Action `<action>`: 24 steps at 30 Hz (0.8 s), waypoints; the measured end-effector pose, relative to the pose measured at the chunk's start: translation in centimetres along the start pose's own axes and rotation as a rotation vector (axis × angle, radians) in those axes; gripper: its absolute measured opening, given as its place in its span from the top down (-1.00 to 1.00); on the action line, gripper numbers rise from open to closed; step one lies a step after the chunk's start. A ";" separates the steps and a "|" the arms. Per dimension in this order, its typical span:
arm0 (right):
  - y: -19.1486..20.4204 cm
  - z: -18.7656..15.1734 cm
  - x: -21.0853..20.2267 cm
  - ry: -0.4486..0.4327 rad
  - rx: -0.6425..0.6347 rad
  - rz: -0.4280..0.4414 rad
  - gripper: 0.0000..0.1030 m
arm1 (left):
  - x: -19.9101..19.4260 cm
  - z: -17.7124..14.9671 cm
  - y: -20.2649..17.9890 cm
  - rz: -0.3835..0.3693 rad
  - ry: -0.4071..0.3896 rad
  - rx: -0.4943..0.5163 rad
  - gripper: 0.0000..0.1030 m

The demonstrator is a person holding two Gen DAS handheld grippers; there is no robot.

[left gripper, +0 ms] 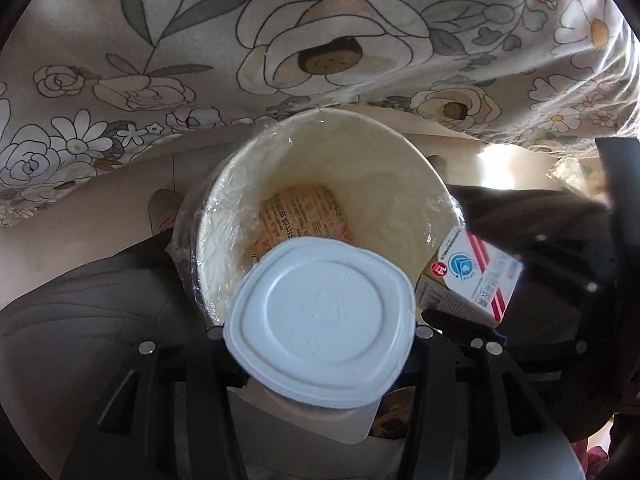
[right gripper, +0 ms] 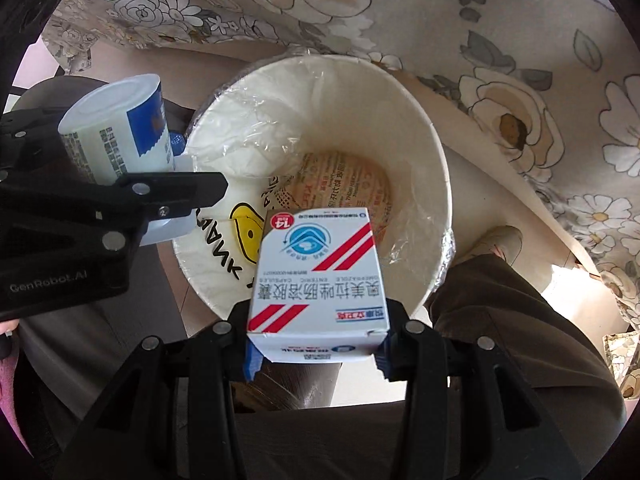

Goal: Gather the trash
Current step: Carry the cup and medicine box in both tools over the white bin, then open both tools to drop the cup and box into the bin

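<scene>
Left gripper (left gripper: 320, 344) is pinching a white yogurt cup (left gripper: 320, 320), right gripper (right gripper: 316, 352) is pinching a medicine box (right gripper: 316, 276). Both are hanging over the near rim of the lined bin (right gripper: 424, 128), box's long axis pointing far into it
</scene>
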State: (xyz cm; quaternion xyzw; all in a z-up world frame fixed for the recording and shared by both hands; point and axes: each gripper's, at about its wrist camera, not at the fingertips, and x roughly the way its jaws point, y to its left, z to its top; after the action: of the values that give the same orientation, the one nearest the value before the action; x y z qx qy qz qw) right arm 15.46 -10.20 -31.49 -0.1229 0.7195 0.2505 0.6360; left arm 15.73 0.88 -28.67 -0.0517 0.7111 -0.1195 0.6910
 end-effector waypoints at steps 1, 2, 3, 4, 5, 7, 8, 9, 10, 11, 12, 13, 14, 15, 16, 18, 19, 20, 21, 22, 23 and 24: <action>-0.1 0.3 0.6 0.008 0.008 0.002 0.14 | 0.4 0.2 0.0 -0.001 0.005 -0.011 0.03; -0.1 0.5 1.3 0.013 0.016 0.006 0.14 | 0.8 0.4 0.1 -0.002 0.011 -0.018 0.03; -0.2 0.7 1.7 0.020 0.027 0.010 0.14 | 1.3 0.5 0.3 0.000 0.017 -0.031 0.03; -0.4 0.8 2.2 0.027 0.037 0.014 0.14 | 1.8 0.7 0.5 0.003 0.024 -0.042 0.03; -0.5 1.0 2.8 0.035 0.044 0.017 0.14 | 2.2 0.8 0.6 0.002 0.033 -0.049 0.03; -0.8 1.2 3.6 0.050 0.057 0.019 0.14 | 3.3 1.1 0.7 -0.004 0.056 -0.070 0.03; -0.9 1.2 3.9 0.059 0.062 0.021 0.14 | 3.8 1.2 0.8 -0.013 0.068 -0.075 0.03; -0.9 1.3 4.4 0.067 0.068 0.022 0.14 | 4.4 1.3 0.9 -0.018 0.079 -0.085 0.03; -0.9 1.4 4.8 0.074 0.073 0.021 0.14 | 4.9 1.4 1.1 -0.020 0.089 -0.094 0.03; -1.1 1.4 5.3 0.079 0.079 0.021 0.14 | 5.4 1.5 1.1 -0.023 0.099 -0.098 0.03; -1.3 1.4 5.7 0.084 0.089 0.023 0.14 | 5.8 1.6 1.2 -0.027 0.108 -0.101 0.03; -1.5 1.5 6.0 0.088 0.096 0.027 0.14 | 6.3 1.6 1.2 -0.025 0.118 -0.102 0.03; -1.8 1.6 6.4 0.091 0.104 0.030 0.14 | 6.6 1.7 1.2 -0.021 0.124 -0.103 0.03; -1.9 1.7 6.7 0.093 0.113 0.032 0.14 | 6.8 1.8 1.2 -0.018 0.129 -0.102 0.03; -2.0 1.7 7.0 0.097 0.122 0.033 0.14 | 7.1 1.9 1.2 -0.016 0.134 -0.103 0.03; -2.3 1.8 7.5 0.109 0.132 0.030 0.14 | 7.6 2.1 1.2 -0.024 0.152 -0.112 0.03; -2.3 1.8 7.6 0.113 0.133 0.029 0.14 | 7.7 2.2 1.8 -0.031 0.161 -0.116 0.03; -2.3 1.9 7.7 0.115 0.133 0.030 0.14 | 7.8 2.1 2.2 -0.034 0.167 -0.120 0.03; -2.2 2.0 7.8 0.118 0.131 0.032 0.14 | 8.1 2.1 2.3 -0.036 0.171 -0.124 0.03; -2.0 2.1 7.9 0.119 0.128 0.030 0.14 | 8.3 2.1 2.4 -0.039 0.174 -0.127 0.03; -1.8 2.1 8.0 0.120 0.125 0.028 0.14 | 8.6 2.2 2.3 -0.040 0.178 -0.129 0.03; -1.9 2.0 8.1 0.122 0.121 0.026 0.14 | 8.7 2.3 2.3 -0.042 0.181 -0.129 0.03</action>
State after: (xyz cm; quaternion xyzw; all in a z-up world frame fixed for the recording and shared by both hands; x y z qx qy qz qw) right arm 16.78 -9.65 -39.94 -0.0897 0.7723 0.2070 0.5939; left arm 17.86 0.78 -37.72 -0.0998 0.7756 -0.0919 0.6165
